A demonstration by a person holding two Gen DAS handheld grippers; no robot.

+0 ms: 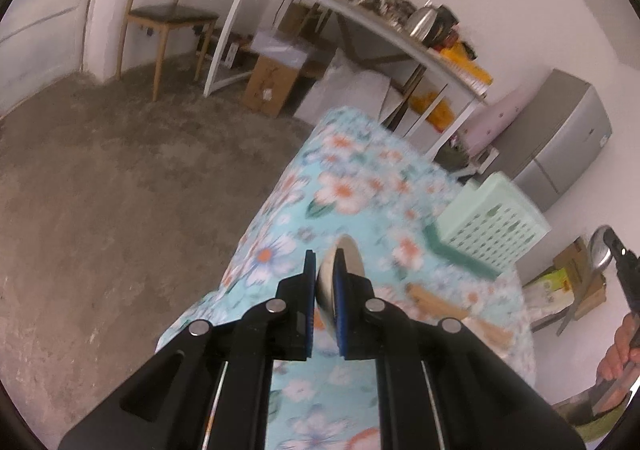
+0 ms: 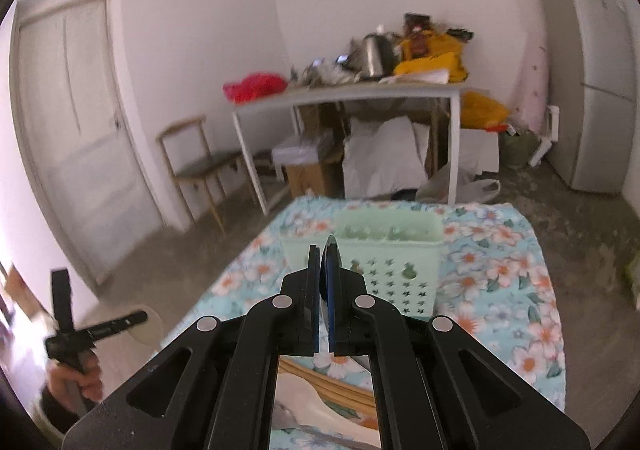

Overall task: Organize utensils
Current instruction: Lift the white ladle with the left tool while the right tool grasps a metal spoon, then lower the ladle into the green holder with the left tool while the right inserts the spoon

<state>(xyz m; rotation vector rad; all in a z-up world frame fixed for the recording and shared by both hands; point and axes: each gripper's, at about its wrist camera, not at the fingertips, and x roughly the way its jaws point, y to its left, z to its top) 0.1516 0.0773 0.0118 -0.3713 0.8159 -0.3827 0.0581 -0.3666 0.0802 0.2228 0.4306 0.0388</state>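
**Two spoons in two grippers above the flowered table**

The left gripper (image 1: 325, 282) has its fingers clamped on a metal spoon (image 1: 340, 278); the bowl of the spoon stands up between the blue pads, above the near part of the table. The right gripper (image 2: 325, 282) has its fingers pressed together on a second metal spoon (image 2: 330, 270), seen edge-on as a thin dark blade between the pads. In the left view, this second spoon shows at the far right edge with its round bowl upward (image 1: 600, 250). So I count two metal spoons, one in each gripper.

Beyond the fingers stands one pale green utensil basket (image 2: 394, 274) on the flowered tablecloth (image 2: 504, 250). Its wall has small star-shaped holes and one larger cut-out. I cannot read any brand or writing on it, and no readable label shows elsewhere.

On the cloth near the grippers lie wooden chopsticks (image 1: 438, 302), blurred, so I cannot count them. A pale ladle or big spoon (image 2: 316, 398) lies beside them. One dark green long piece (image 1: 460, 256) lies at the foot of the basket; what it is I cannot tell.

Farther away: one wooden chair (image 2: 196, 166), one white side table (image 2: 348, 98) full of things, one metal kettle (image 2: 376, 50), one grey refrigerator (image 2: 588, 70), one white door (image 2: 76, 122).
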